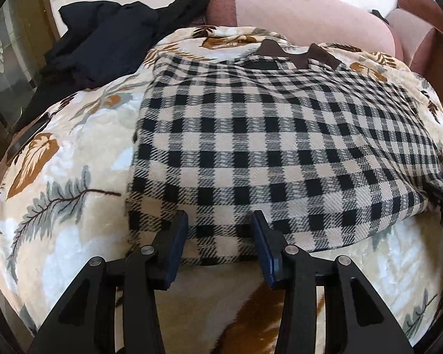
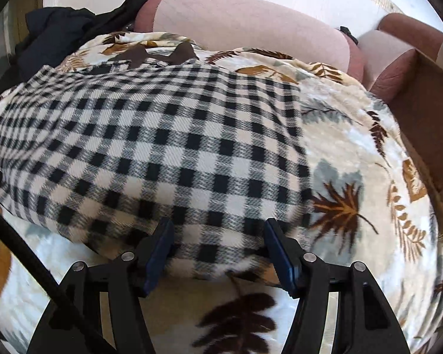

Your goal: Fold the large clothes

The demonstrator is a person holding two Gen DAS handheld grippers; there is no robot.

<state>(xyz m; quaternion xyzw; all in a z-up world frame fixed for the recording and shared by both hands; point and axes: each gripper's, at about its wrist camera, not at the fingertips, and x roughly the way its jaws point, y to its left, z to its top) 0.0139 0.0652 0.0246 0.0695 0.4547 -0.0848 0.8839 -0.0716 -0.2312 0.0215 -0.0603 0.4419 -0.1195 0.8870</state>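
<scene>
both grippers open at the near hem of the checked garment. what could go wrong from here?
1. The checked garment lies on a plush leaf-print blanket; when the left hand-held gripper or right hand-held gripper shuts at the hem, it may pinch blanket too.
2. The hem looks doubled, so a grasp might catch one layer only and skew the fold.
3. The dark clothes pile sits close beyond the collar and could crowd a forward fold.

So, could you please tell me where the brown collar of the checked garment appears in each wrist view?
Left wrist view: the brown collar sits upper centre-right, at the far end of the checked garment.
Right wrist view: the collar sits upper left of centre.
Shared landmark: the pink bolster just behind it.
</scene>
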